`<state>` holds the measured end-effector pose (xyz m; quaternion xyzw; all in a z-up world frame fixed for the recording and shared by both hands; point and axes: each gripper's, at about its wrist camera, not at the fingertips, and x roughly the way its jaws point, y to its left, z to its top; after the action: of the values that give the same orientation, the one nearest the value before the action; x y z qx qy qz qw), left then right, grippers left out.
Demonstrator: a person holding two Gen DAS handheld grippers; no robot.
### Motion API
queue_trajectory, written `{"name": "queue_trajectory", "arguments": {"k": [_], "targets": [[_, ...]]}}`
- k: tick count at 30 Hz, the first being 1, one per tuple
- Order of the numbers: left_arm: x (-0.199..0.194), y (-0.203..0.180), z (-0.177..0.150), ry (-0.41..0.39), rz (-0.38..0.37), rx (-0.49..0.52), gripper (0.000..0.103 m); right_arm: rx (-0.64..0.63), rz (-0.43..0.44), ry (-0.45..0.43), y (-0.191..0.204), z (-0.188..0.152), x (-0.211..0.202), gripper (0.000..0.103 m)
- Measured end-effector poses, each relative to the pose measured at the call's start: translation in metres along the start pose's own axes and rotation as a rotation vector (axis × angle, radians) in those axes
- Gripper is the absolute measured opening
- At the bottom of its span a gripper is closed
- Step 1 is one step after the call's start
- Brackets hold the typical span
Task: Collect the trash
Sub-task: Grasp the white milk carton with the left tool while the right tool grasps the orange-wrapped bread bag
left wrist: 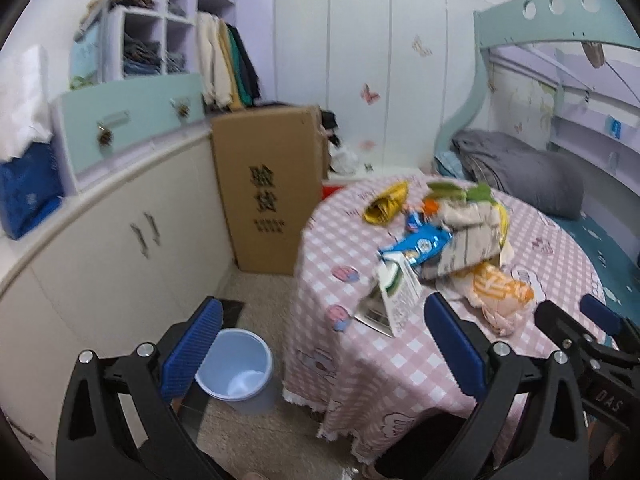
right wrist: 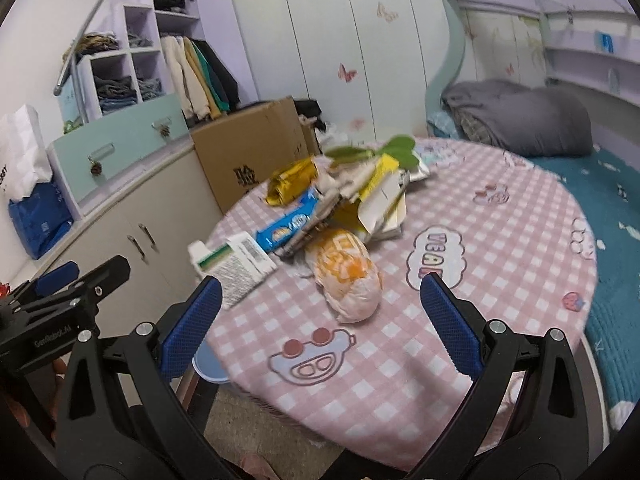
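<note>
Trash, one heap, sits on the round table (right wrist: 500, 240) with the pink checked cloth, toward its far left side. Items I can list from my two wrist feeds: a white and green carton (right wrist: 236, 264) lying flat at the near left edge of the heap; a blue snack wrapper (right wrist: 290, 226) just behind it; a crumpled gold foil bag (right wrist: 292, 182) at the far left; an orange and white crumpled bag (right wrist: 348, 280) nearest to me, touching the heap; folded paper and yellow card (right wrist: 380, 196) piled in the middle; green leaves (right wrist: 400, 148) on top at the back.

Light blue waste bin (left wrist: 236, 364): on the floor left of the table, upright, nothing visible inside it.

My left gripper (left wrist: 320, 344): jaws spread wide, nothing between them, held over the table's left edge and the bin.

My right gripper (right wrist: 320, 324): jaws spread wide, nothing held, poised above the cloth just short of the orange bag.

Cardboard box (left wrist: 272, 188): stands beyond the table against the cabinets.
</note>
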<state>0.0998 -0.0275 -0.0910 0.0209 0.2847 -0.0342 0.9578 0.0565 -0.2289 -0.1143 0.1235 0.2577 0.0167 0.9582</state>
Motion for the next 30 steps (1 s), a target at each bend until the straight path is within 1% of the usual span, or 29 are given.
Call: {"name": "queue_trajectory", "arguments": {"k": [6,7,9,10,11,12,13,14,15,16,17,18,20,22,26,30], "targets": [[0.047,-0.014,0.000,0.054,-0.079,0.015,0.098,-0.024,-0.035,0.061,-0.010,0.004,0.044,0.097],[0.055,-0.015,0.001,0.057,-0.090,0.014,0.098,-0.022,-0.038,0.063,-0.012,0.004,0.050,0.097],[0.073,-0.018,0.002,0.088,-0.111,0.019,0.098,-0.018,-0.032,0.081,-0.017,0.006,0.060,0.097],[0.082,-0.019,0.002,0.094,-0.130,0.022,0.096,-0.017,-0.024,0.086,-0.019,0.006,0.063,0.096],[0.087,-0.020,0.003,0.102,-0.136,0.024,0.089,-0.020,-0.018,0.091,-0.019,0.006,0.065,0.096],[0.093,-0.021,0.003,0.113,-0.143,0.023,0.083,-0.031,-0.018,0.100,-0.020,0.007,0.069,0.090],[0.099,-0.022,0.003,0.126,-0.159,0.019,0.070,-0.036,-0.022,0.107,-0.019,0.007,0.072,0.082],[0.108,-0.024,0.004,0.148,-0.194,0.003,0.061,-0.036,-0.020,0.116,-0.021,0.008,0.076,0.078],[0.112,-0.025,0.004,0.163,-0.213,-0.003,0.057,-0.034,-0.014,0.130,-0.022,0.008,0.080,0.070],[0.117,-0.026,0.004,0.177,-0.233,-0.003,0.045,-0.033,-0.010,0.142,-0.022,0.008,0.083,0.059],[0.119,-0.028,0.004,0.179,-0.254,0.000,0.045,-0.035,-0.007,0.152,-0.022,0.008,0.085,0.050],[0.118,-0.030,0.004,0.170,-0.259,0.005,0.039,-0.033,0.009,0.168,-0.023,0.007,0.088,0.040],[0.114,-0.033,0.004,0.151,-0.274,0.012,0.035,-0.036,0.013,0.168,-0.023,0.006,0.086,0.038],[0.107,-0.031,0.004,0.135,-0.291,0.001,0.034,-0.037,0.010,0.164,-0.022,0.005,0.080,0.036],[0.089,-0.027,0.003,0.111,-0.316,-0.013,0.032,-0.036,-0.009,0.154,-0.018,0.002,0.060,0.036],[0.067,-0.017,-0.001,0.089,-0.336,-0.035,0.032,-0.040,-0.003,0.150,-0.009,-0.003,0.040,0.036]]}}
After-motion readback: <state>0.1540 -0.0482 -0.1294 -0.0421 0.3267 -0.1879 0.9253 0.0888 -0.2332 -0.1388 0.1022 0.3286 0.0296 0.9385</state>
